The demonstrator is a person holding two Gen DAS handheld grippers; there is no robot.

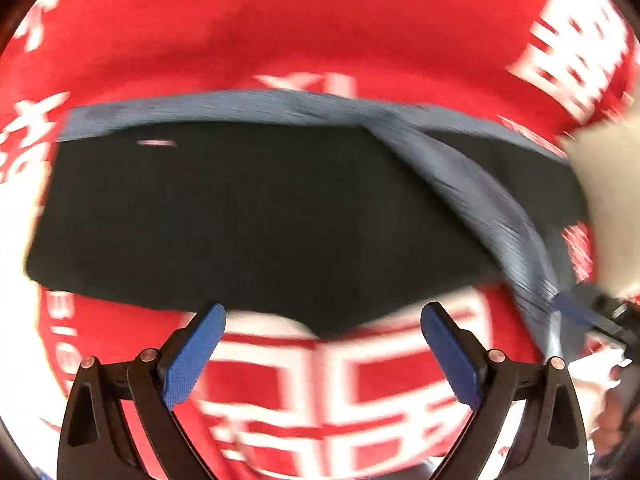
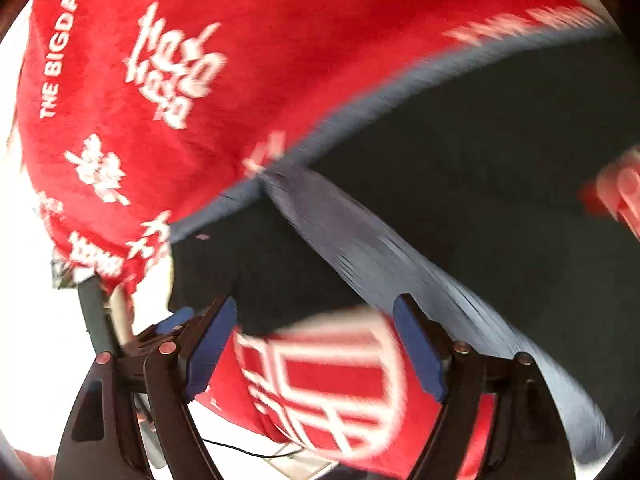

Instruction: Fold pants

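The dark pants (image 1: 248,216) lie folded on a red cloth with white print (image 1: 304,28). A grey-blue waistband (image 1: 208,110) runs along their far edge, and a second grey-blue band (image 1: 480,200) slants across the right side. My left gripper (image 1: 322,326) is open and empty just short of the pants' near edge. In the right wrist view the pants (image 2: 500,152) fill the right half, with the grey-blue band (image 2: 384,264) slanting across. My right gripper (image 2: 314,320) is open and empty at the near edge. Both views are motion-blurred.
The red printed cloth (image 2: 132,92) covers the surface and hangs over its left edge. Bright white floor (image 2: 32,320) and a grey leg (image 2: 94,312) show at the left. The other gripper (image 1: 600,316) shows at the right edge of the left wrist view.
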